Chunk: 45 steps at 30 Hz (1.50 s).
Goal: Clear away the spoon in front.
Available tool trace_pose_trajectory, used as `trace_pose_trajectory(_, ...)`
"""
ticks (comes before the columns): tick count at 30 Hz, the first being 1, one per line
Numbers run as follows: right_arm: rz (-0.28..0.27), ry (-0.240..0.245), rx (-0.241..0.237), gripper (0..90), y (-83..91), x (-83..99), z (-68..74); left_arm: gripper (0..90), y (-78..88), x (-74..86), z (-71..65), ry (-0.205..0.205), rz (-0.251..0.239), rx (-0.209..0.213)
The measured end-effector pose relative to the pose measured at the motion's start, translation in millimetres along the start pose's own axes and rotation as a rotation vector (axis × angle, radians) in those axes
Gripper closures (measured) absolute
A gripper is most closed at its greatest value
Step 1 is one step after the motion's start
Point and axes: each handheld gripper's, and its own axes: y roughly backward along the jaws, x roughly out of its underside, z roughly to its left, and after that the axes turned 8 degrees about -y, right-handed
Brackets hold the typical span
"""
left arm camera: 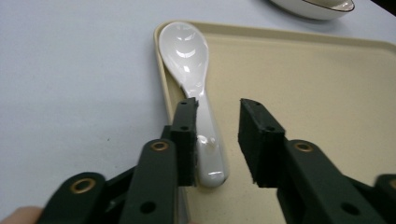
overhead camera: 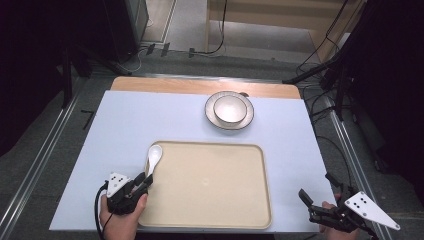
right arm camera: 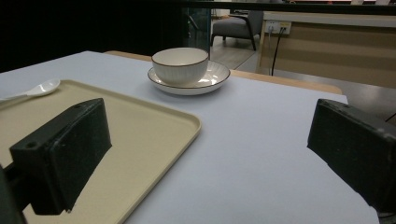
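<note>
A white spoon [left arm camera: 191, 88] lies on the left rim of a beige tray [overhead camera: 215, 200] on the counter [overhead camera: 300, 150]. The left hand-held gripper [left arm camera: 217, 140] straddles its handle, jaws partly apart, one pad touching. The right hand-held gripper [overhead camera: 320, 202] hovers wide apart, holding nothing.

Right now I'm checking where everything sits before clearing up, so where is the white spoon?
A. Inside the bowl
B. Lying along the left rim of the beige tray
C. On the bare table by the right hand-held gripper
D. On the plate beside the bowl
B: the white spoon lies along the left rim of the beige tray, its handle between the open jaws of the left hand-held gripper, far from the bowl.
</note>
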Motion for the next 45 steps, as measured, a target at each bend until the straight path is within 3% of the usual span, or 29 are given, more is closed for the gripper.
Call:
trace_pose_trajectory(7, 0.0, 0.002, 0.0, 0.0, -0.1, 0.1, 0.2, 42.2, -0.4, -8.2, 1.9, -0.08, -0.044, 0.049)
trace_pose_trajectory(10, -0.003, 0.006, 0.004, 0.0, -0.1, 0.1, -0.5, 38.7, 0.1, -13.8, 4.0, -0.088, -0.082, 0.091)
trace_pose_trajectory(15, -0.006, 0.007, 0.007, 0.0, 1.0, -0.4, -0.6, 29.5, 6.7, -24.7, 9.6, -0.114, -0.108, 0.087)
trace_pose_trajectory(18, -0.005, -0.001, 0.006, 0.0, 1.5, -0.5, -0.4, 24.4, 12.1, -31.3, 15.2, -0.104, -0.09, 0.077)
trace_pose_trajectory(22, -0.01, 0.004, 0.009, 0.0, 2.0, -1.0, -1.4, 16.4, 19.2, -39.0, 23.5, -0.092, -0.11, 0.102)
trace_pose_trajectory(28, -0.008, 0.006, 0.01, 0.0, 1.1, -0.8, -1.5, 2.7, 27.9, -43.8, 34.9, -0.083, -0.137, 0.102)
trace_pose_trajectory(29, -0.008, 0.008, 0.01, 0.0, 1.0, -0.9, -1.4, 0.6, 29.3, -43.7, 37.5, -0.096, -0.144, 0.127)
trace_pose_trajectory(32, -0.009, 0.007, 0.011, 0.0, 1.4, -1.1, -1.7, 0.0, 34.2, -44.4, 43.9, -0.112, -0.151, 0.124)
trace_pose_trajectory(39, -0.006, 0.008, 0.012, 0.0, 1.5, -0.7, -1.5, 0.0, 42.3, -43.9, 58.7, -0.098, -0.157, 0.119)
trace_pose_trajectory(45, -0.006, 0.007, 0.015, 0.0, 2.0, -0.6, -1.9, 0.0, 48.3, -42.0, 71.2, -0.11, -0.155, 0.084)
